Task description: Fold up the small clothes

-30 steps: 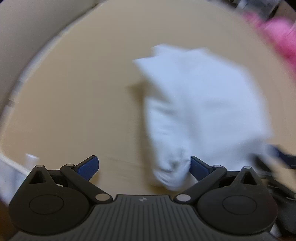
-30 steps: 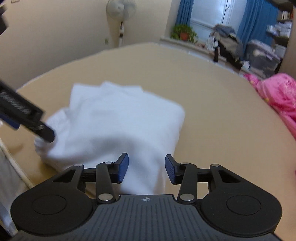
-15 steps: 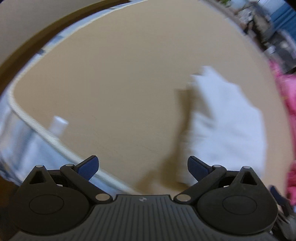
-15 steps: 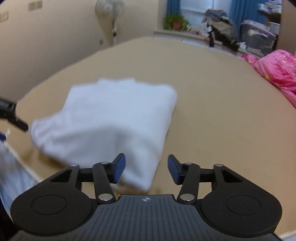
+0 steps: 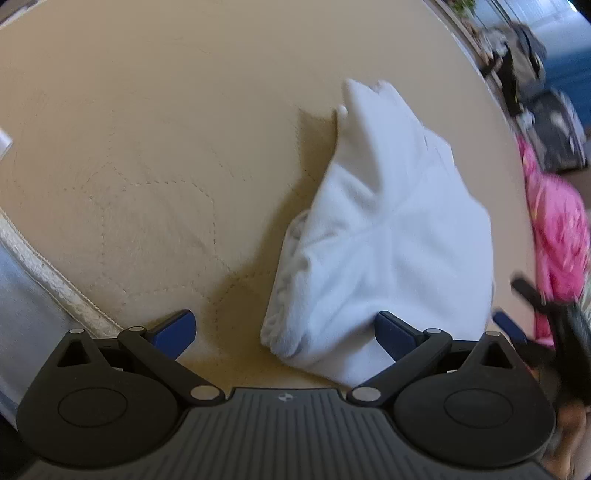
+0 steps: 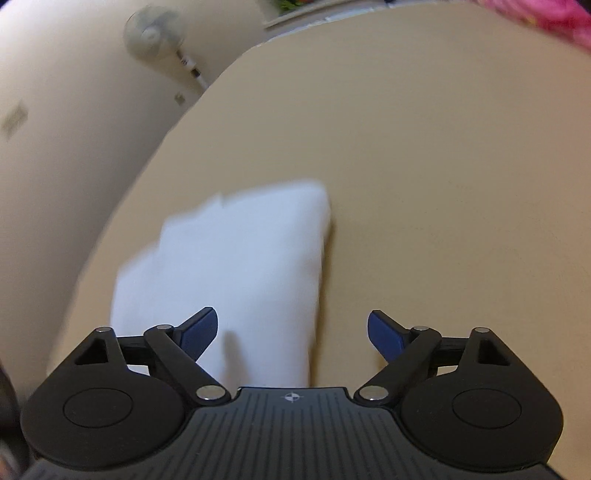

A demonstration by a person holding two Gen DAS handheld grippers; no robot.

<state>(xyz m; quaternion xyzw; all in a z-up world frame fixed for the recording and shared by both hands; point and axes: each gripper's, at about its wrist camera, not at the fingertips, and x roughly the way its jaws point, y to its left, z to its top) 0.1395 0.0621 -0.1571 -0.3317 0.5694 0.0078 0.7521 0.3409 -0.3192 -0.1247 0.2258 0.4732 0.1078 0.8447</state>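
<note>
White folded garment lies on the tan quilted bed top, and it's the landmark for the rest. Its near end is cut off behind the left gripper body in the left wrist view; in the right wrist view the whole piece is motion-blurred, edges smeared, near end hidden behind the right gripper body. Can't tell what sort of garment it is; a stack of layers shows at its open side w/ a loose flap poking up at the far end.

Left gripper: jaws spread wide, nothing pinched. One blue pad sits over the garment's near edge, the other over bare bed beside it; can't tell if the pad touches the cloth. Right gripper: jaws spread wide, have just been opening, nothing pressed. One pad overlaps the garment's near corner in the picture, the other is over bare bed; the garment's near edge runs between them.

Beyond the garment's right side in the left view: pink bedding, partly cut off by the frame edge, w/ a blurred dark gripper part in front of it. Farther off, dark bags/clutter, too blurred to name. Left of the garment, the bed's piped edge. In the right view, beyond the garment at the wall, a standing fan, blurred.
</note>
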